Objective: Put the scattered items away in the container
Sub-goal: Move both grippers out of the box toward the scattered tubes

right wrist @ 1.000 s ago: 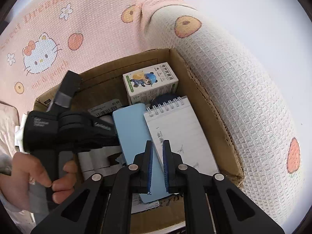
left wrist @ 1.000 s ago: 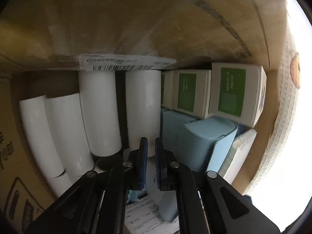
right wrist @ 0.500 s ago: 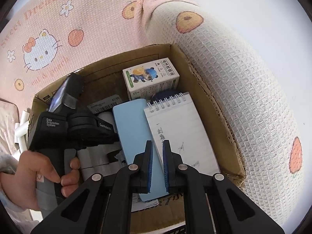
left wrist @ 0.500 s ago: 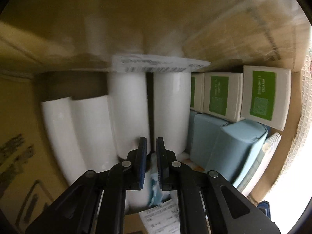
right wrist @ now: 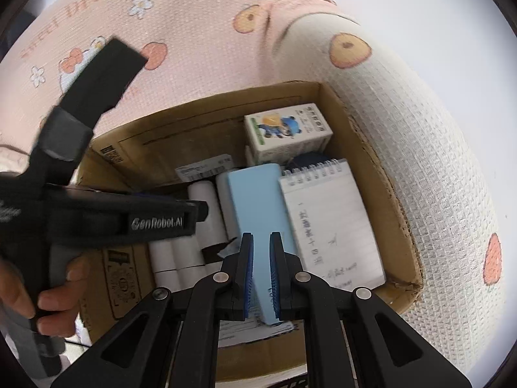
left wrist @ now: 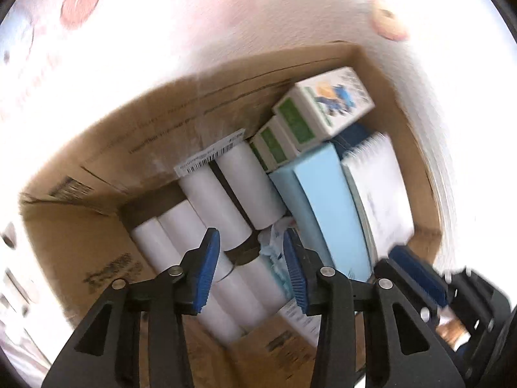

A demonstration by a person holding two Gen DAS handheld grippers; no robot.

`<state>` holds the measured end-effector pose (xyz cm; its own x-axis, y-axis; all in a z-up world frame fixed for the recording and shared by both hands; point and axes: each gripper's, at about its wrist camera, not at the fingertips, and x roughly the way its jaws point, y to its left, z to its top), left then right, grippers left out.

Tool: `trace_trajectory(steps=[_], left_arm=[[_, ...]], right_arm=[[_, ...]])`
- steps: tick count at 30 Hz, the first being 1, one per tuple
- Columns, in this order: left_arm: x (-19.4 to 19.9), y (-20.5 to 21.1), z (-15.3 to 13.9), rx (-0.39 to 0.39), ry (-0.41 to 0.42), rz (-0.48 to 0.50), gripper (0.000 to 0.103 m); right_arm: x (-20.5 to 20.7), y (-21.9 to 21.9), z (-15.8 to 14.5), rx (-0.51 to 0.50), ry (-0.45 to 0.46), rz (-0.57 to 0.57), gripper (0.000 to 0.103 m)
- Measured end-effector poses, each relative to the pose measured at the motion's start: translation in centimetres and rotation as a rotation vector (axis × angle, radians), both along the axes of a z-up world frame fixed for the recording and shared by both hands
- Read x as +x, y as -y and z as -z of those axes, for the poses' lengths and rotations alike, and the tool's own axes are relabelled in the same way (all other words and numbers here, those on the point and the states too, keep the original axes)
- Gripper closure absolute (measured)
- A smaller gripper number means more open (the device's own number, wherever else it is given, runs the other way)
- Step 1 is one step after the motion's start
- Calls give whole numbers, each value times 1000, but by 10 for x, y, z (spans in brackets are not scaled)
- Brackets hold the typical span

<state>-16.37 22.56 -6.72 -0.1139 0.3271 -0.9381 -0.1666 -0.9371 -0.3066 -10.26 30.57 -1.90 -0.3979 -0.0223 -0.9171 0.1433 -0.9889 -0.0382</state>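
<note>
The cardboard box [right wrist: 371, 161] holds several white rolls [left wrist: 210, 200], a light blue box [left wrist: 326, 200], a spiral notepad [right wrist: 329, 220], a cartoon-printed carton [right wrist: 287, 129] and green-labelled cartons [left wrist: 290, 123]. My left gripper [left wrist: 248, 268] hovers above the rolls. Its jaws are opening wide and no pad presses on anything. A crumpled blue-and-white packet [left wrist: 274, 252] lies in the box just below them. My right gripper [right wrist: 261, 258] is shut and empty, held over the near end of the blue box. Its blue pad [left wrist: 416, 274] shows at the lower right of the left wrist view.
A pink blanket with cartoon prints [right wrist: 194, 32] lies behind the box, and white waffle fabric with orange spots [right wrist: 436, 161] runs along its right side. A person's hand [right wrist: 48, 291] grips the left tool's black housing [right wrist: 129, 220] at the box's left.
The left gripper has risen out of the box and rolled. Its jaws went from nearly shut to wide, letting go of the blue-and-white packet. The right gripper has barely shifted.
</note>
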Motion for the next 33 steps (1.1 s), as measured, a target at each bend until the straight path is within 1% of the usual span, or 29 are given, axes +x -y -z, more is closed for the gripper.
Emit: trace_trajectory(steps=[4,6,7,9,12,13,14,16,17,18,20,22,25,27,30,32,33], left_arm=[[28,4,-18,-49,-128,96,57],[38,5,-21,-39,-155,129,56],[32,13,-21,-25,-154,135,56],[30,41,-27,3,-151,131,56],[40,44,-28,15,-177,105,56],[49,63,-32,16,-199,95,56],[58,78,-38,35,-222,88,56],[68,94,-52,101,-240,87,56],[72,101,-55,120,-247,79,56],[75,104,-58,122,-263,68,56],[84,117,-68,108,-336,49,56],[94,130,-77,78,-416,34,56],[112,152,-87,27,-505,16,55],[125,168,-86,-11,-551,-7,54],[144,199,-75,-64,-580,-68,51],[152,220,-63,-108,-562,-119,51],[155,230,-54,-132,-534,-143,51]], right_arm=[[8,12,-7,-6,-11,-24,97],[12,18,-9,-1,-14,-36,97],[14,23,-10,6,-14,-46,97],[18,30,-11,23,-16,-61,97],[25,45,-14,55,-26,-93,97],[27,50,-16,64,-29,-104,97],[29,57,-18,72,-33,-118,97],[33,68,-22,83,-45,-136,97],[36,74,-25,87,-59,-144,97],[40,81,-29,95,-83,-156,97],[49,100,-39,113,-149,-195,97],[56,113,-47,106,-195,-226,97],[61,133,-54,68,-225,-270,97],[63,146,-54,53,-226,-297,97],[65,168,-49,39,-229,-348,97],[67,184,-41,42,-206,-399,97],[70,194,-36,51,-188,-439,97]])
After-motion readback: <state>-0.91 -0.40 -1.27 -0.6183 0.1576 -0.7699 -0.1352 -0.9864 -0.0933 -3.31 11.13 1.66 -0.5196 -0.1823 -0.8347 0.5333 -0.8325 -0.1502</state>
